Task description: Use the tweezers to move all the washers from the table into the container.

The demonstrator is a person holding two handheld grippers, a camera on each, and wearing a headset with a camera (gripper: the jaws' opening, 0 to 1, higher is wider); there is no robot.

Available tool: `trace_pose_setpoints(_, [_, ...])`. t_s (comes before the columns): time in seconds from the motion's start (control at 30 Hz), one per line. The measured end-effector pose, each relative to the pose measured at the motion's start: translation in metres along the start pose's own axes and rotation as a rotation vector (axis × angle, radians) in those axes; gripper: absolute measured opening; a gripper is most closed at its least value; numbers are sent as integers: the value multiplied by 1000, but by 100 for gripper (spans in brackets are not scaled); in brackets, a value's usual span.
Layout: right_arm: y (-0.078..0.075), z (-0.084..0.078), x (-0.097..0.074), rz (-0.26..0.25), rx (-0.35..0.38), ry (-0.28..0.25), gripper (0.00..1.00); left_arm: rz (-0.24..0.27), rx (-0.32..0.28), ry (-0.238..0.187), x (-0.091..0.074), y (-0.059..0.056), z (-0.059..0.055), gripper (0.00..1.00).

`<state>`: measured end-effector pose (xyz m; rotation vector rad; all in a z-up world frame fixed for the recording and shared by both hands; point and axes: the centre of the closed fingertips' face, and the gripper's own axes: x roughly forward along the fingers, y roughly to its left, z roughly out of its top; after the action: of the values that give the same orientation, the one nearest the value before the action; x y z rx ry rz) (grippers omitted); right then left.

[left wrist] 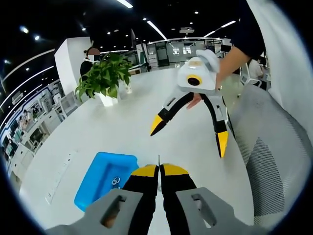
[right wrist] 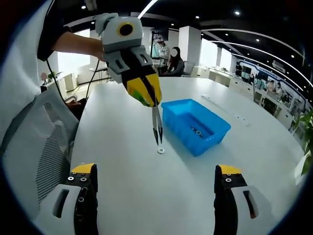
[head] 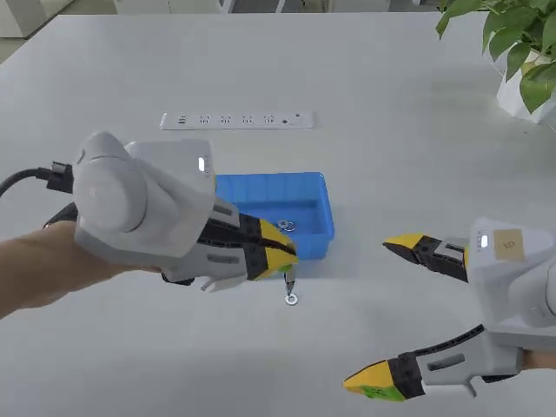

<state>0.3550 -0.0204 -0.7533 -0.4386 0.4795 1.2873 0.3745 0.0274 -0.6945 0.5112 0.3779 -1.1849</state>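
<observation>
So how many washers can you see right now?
3: one small metal washer on the table beside the tweezer tips, two more washers inside the blue plastic container; others may be hidden.

glossy blue plastic container (head: 313,195), shiny metal washer (head: 291,300), matt table (head: 391,130)

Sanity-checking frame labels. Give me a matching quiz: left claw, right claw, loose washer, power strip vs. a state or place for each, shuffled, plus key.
1. left claw
2. right claw
3. loose washer
4. power strip

A. flat on the table, beyond the blue container
B. open, holding nothing
C. shut on the tweezers
D. on the table beside the container, by the tweezers' tips

Pairs: 1-C, 2-B, 3-D, 4-A
</observation>
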Motion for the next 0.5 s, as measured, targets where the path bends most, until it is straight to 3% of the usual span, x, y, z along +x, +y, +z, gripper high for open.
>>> trace_pose_setpoints(0.13, [8,-5,1,19,11,8,100,13,-21,19,2,-2,-7,5])
trace_pose_setpoints(0.5, [19,-8,2,39,75,-23,100,14,-27,12,3,0,-6,5])
